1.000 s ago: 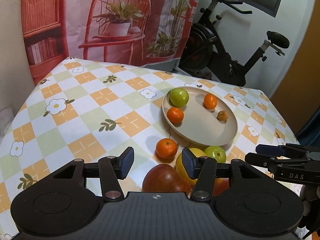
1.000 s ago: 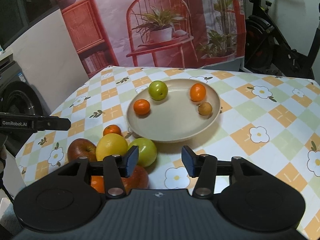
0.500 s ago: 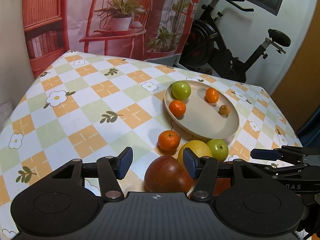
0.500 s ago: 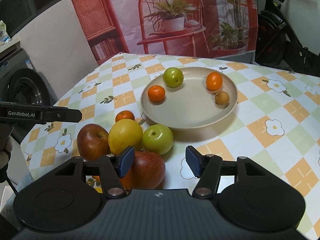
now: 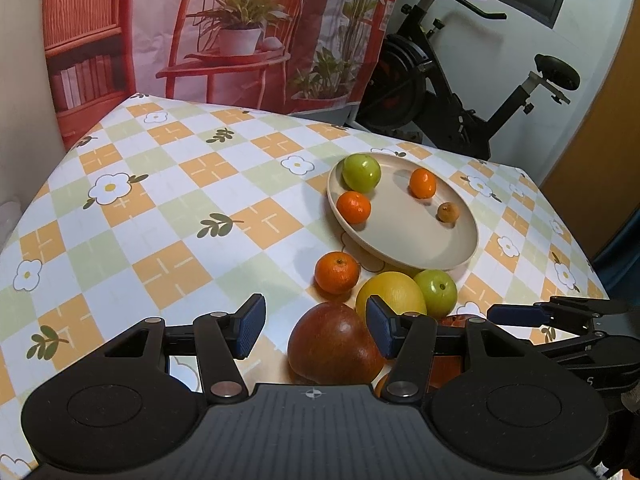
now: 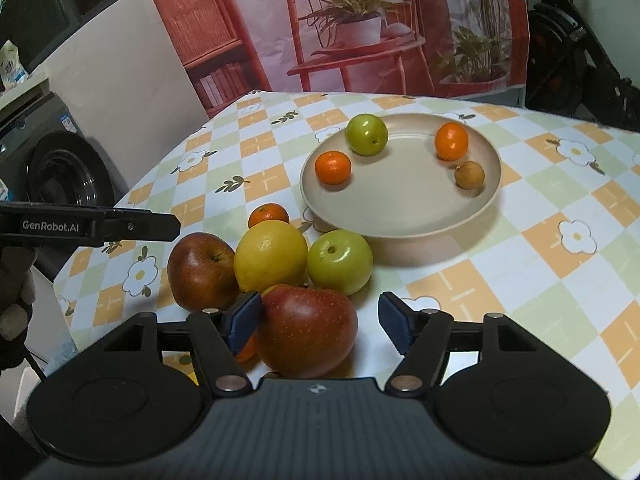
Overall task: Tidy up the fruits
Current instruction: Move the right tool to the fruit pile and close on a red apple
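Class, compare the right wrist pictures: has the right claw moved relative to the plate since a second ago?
Yes. The right claw has drawn back from the plate toward the near red apple, its jaws opening around that apple without pressing it.

Beige plate (image 6: pixel 400 216); orange-green-white checked, flowered tablecloth (image 6: pixel 520 264); red apple (image 6: pixel 308 328); yellow citrus (image 6: pixel 270 256).

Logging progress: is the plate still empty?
No. The plate holds four fruits: a green apple, two oranges and a small brown fruit.
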### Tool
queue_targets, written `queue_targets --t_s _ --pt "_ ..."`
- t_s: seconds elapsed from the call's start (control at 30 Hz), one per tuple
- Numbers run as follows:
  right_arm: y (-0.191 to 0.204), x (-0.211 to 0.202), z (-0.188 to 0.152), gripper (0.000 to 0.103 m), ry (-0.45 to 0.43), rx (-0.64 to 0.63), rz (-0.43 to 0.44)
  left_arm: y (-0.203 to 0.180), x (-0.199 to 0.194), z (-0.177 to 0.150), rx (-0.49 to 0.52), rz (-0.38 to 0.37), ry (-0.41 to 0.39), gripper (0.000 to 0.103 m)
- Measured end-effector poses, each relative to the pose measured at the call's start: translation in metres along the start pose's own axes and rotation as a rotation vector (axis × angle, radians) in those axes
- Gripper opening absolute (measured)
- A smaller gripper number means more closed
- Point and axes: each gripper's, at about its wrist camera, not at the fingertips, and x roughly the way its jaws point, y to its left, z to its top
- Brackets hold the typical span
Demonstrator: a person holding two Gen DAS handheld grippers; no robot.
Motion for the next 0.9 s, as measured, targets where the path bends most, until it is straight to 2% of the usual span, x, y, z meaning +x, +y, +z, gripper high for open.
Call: queue_targets --t_s 0.53,0.9 --pt "-0.001 0.017 -0.005 0.070 0.074 0.039 0.046 -0.002 0.000 -0.003 0.006 -0.007 0.004 0.058" --pt "-0.006 0.030 0.008 0.070 0.137 0.108 0.062 -0.001 0.000 -0.003 -0.002 -0.010 0.006 0.058"
